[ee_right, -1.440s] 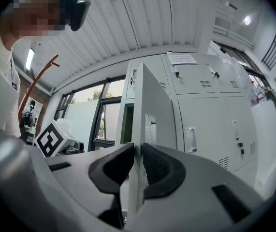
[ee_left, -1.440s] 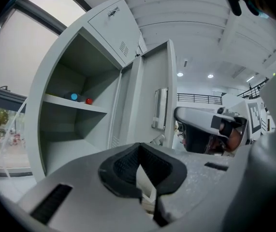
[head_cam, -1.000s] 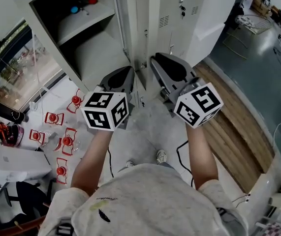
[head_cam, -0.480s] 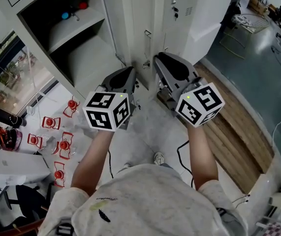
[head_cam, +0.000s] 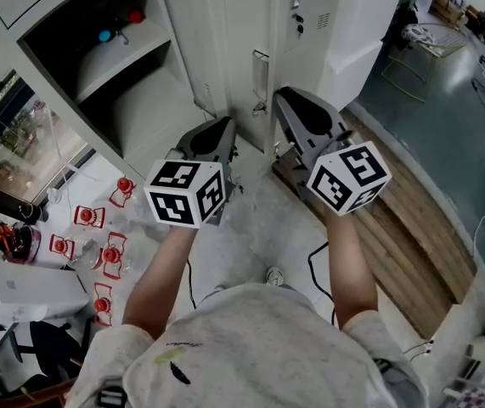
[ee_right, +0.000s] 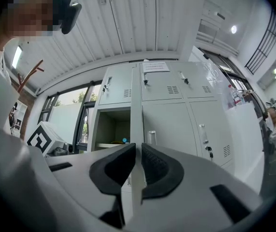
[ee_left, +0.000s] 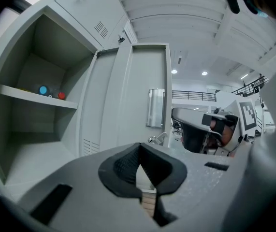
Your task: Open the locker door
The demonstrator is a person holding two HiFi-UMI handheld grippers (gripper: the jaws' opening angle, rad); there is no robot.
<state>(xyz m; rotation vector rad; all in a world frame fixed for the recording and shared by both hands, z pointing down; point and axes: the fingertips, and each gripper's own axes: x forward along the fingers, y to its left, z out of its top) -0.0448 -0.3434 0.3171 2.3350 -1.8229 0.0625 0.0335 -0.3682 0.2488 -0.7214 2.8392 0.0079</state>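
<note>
Right gripper (ee_right: 137, 152): jaws, just closing, clamped on the free edge of the locker door (ee_left: 145, 81); left gripper (ee_left: 138, 149): jaws together, empty; we list the door ajar, beside the open compartment (ee_left: 36, 76).

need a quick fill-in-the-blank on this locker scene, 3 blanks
1. The locker door with the handle stands ___.
2. On the shelf inside the compartment, beside the blue thing, sits a ___ one.
3. The floor boards in front of the closed lockers look made of ___.
Missing words: open; red; wood.
</note>
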